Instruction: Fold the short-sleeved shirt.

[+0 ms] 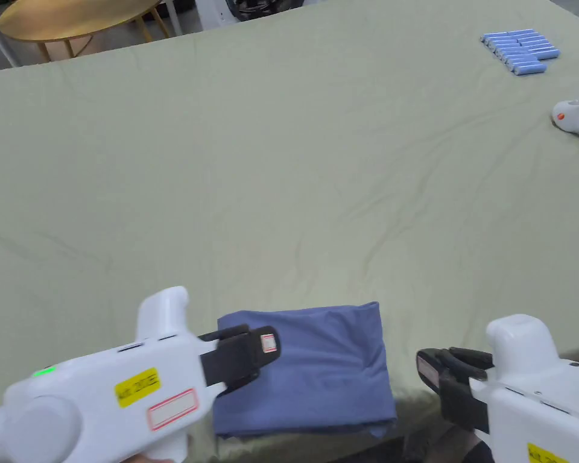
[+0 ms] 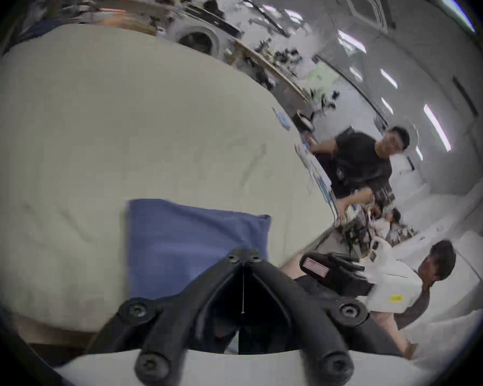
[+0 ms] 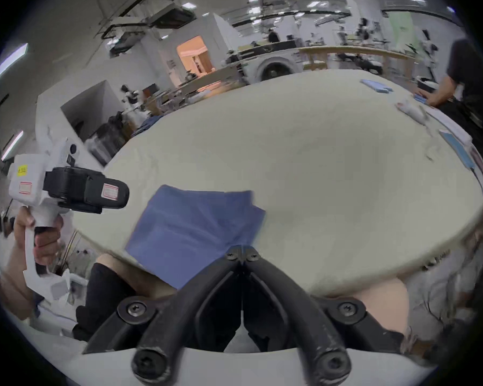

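Shirt [image 1: 318, 368] lay folded at the table [image 1: 282, 181] edge; left gripper [image 1: 264, 352] and right gripper [image 1: 430, 368] hovered level beside it, jaws together, apparently empty.

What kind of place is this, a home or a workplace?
Probably a workplace, like a lab or workshop: long cluttered workbenches, a washing machine and rows of ceiling lights surround the big cloth-covered table.

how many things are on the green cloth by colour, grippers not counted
blue: 2, the folded shirt near the front edge and the batch of small blue packs at the far right
white: 1, a spare handle at the right edge
total: 3 (the packs are counted as one batch, too small to count singly)
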`<state>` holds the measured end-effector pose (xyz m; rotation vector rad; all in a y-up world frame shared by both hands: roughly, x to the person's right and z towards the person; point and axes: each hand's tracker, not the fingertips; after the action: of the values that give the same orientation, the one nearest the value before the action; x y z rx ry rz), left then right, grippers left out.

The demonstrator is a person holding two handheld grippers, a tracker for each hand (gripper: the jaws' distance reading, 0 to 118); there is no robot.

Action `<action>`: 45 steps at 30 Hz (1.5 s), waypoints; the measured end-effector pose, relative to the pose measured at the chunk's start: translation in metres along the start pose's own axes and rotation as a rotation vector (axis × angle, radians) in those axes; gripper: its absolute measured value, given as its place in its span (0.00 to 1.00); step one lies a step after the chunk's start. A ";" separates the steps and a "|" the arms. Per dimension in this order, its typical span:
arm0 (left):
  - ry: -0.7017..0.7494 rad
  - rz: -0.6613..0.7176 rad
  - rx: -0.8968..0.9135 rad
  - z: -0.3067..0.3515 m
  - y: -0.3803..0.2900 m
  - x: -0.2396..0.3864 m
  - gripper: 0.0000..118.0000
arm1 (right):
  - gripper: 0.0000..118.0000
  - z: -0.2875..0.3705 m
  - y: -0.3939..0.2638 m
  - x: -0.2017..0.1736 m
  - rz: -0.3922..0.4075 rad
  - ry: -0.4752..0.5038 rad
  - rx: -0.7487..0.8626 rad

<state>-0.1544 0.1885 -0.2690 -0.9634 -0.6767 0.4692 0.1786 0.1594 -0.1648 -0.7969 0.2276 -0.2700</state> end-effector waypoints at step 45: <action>0.033 -0.225 -0.435 0.010 0.085 -0.102 0.18 | 0.00 -0.074 0.013 0.028 -0.420 0.674 -0.169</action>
<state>-0.2386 0.1716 -0.3702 -1.2812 -0.8657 0.1047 0.1850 0.1090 -0.2269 -0.8974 0.7254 -0.9283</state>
